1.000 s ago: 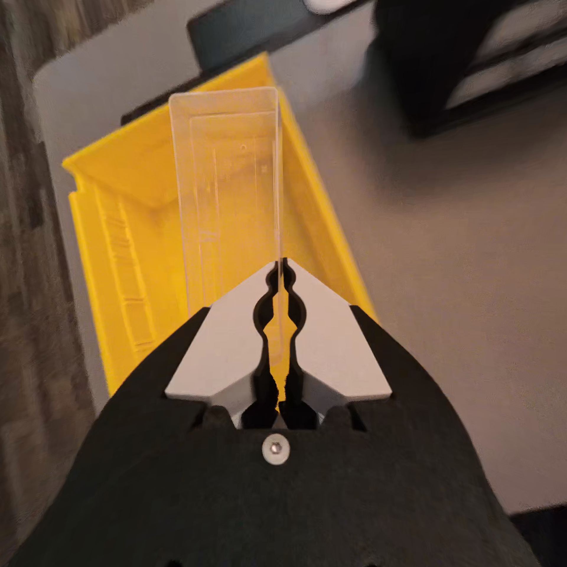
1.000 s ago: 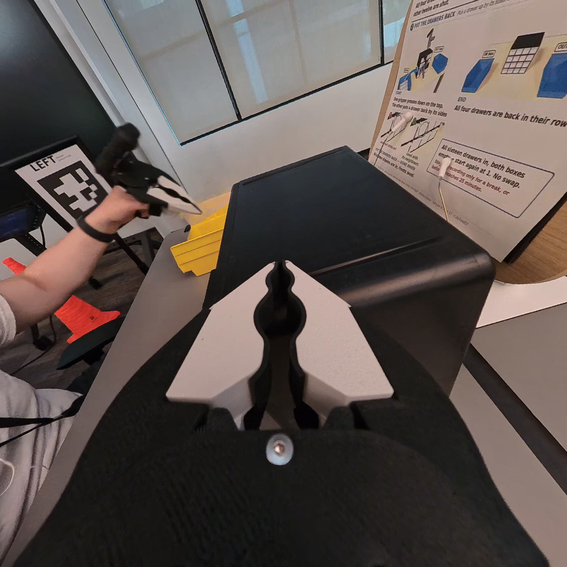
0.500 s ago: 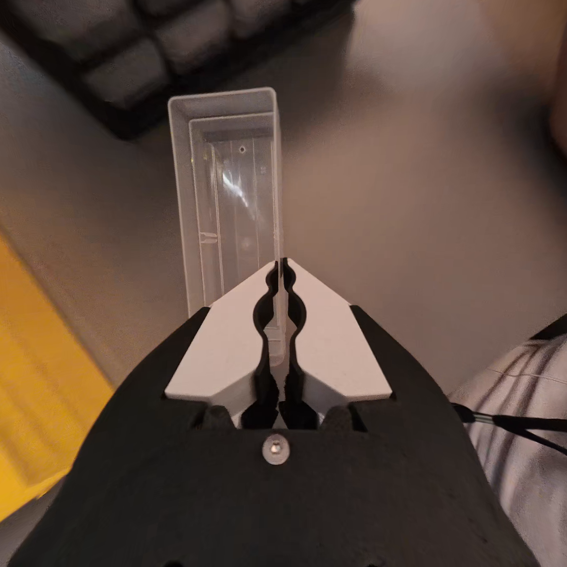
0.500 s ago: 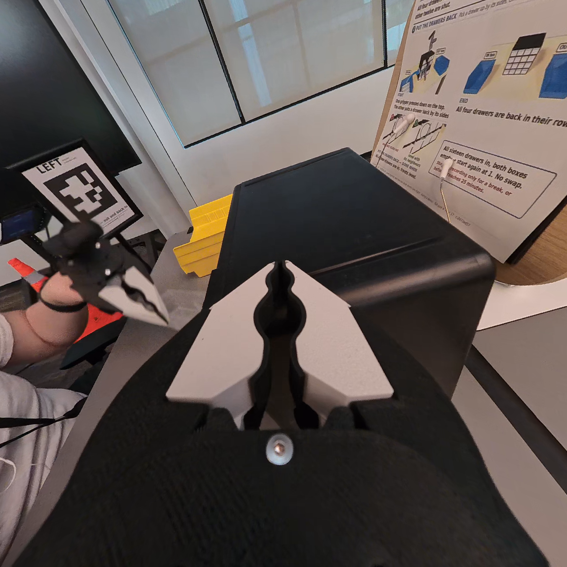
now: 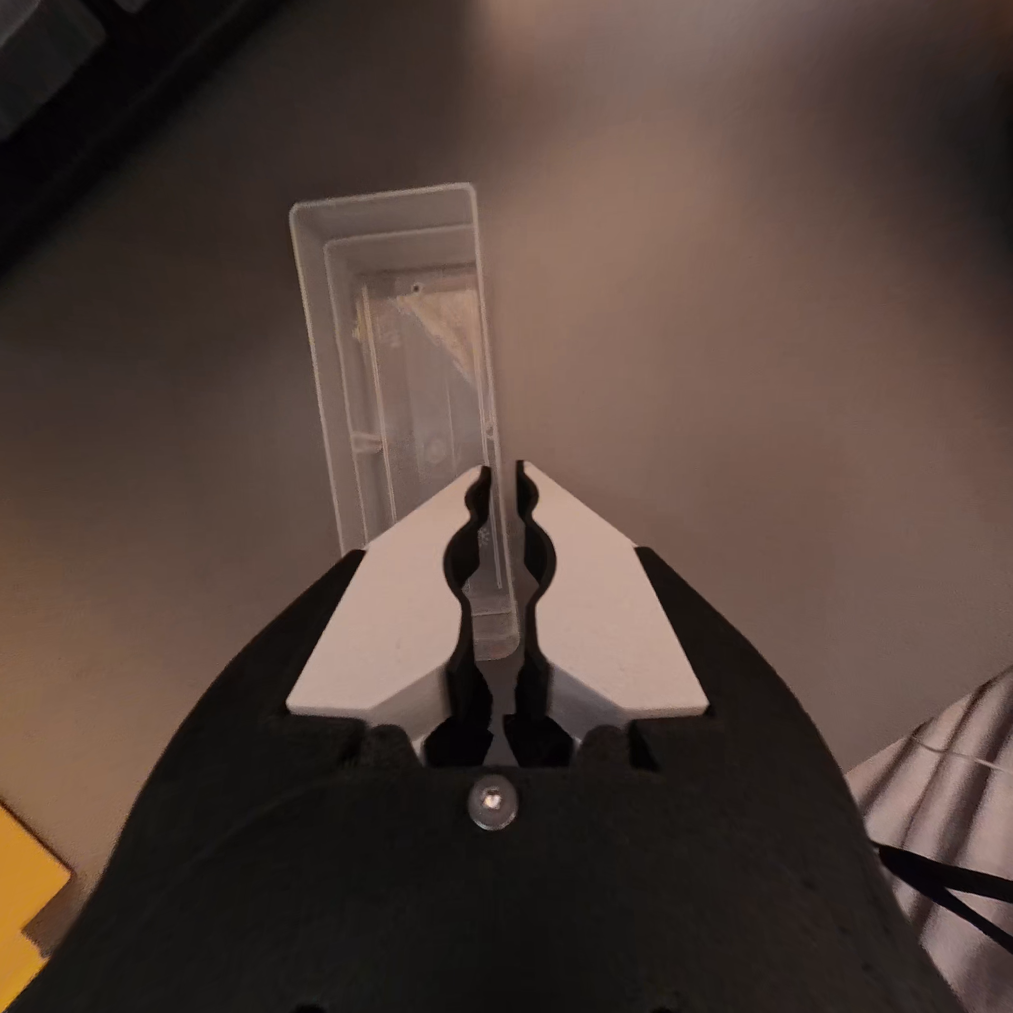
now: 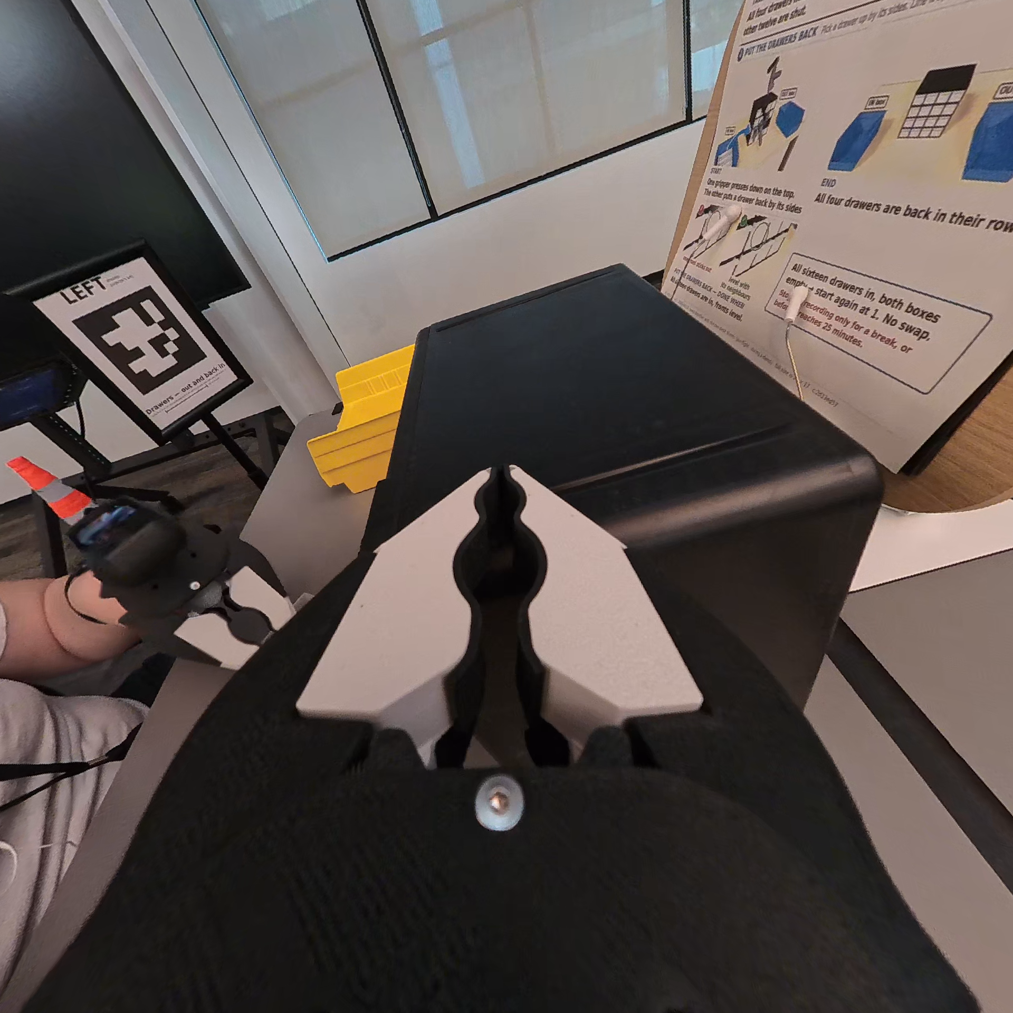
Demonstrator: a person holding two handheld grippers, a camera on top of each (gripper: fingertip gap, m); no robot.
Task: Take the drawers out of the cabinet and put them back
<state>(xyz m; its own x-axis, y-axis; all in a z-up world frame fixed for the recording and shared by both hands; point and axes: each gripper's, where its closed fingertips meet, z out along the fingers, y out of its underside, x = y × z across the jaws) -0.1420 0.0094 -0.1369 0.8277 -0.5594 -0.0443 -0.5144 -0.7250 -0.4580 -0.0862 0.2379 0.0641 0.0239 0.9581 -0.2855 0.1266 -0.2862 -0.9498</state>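
- Left tool [image 5: 503, 466]: we see its jaws parted by a narrow gap around the right side wall of the clear drawer [image 5: 392, 351]. Whether the fingers still pinch that wall or have let go, we cannot tell.
- Clear drawer: empty, open side towards us, running from the tool tips out to 12 o'clock over the grey table [image 5: 712, 329]. It appears to lie on the table or just above it. We judge it out of the cabinet and not yet put back.
- Yellow bin [image 5: 22, 877]: a corner shows at 8 o'clock in the left wrist view.
- Right tool [image 6: 501, 470]: jaws closed to a sliver, nothing between them, resting on or just above the near top edge of the black cabinet [image 6: 603, 373].
- Black cabinet: runs from the right tool towards 12 o'clock. Its drawer front is out of sight, so we cannot count the slots filled.
- Instruction board [image 6: 855, 192]: behind the cabinet at 2 o'clock.
- Progress: one drawer still to go back; the rest unknown.
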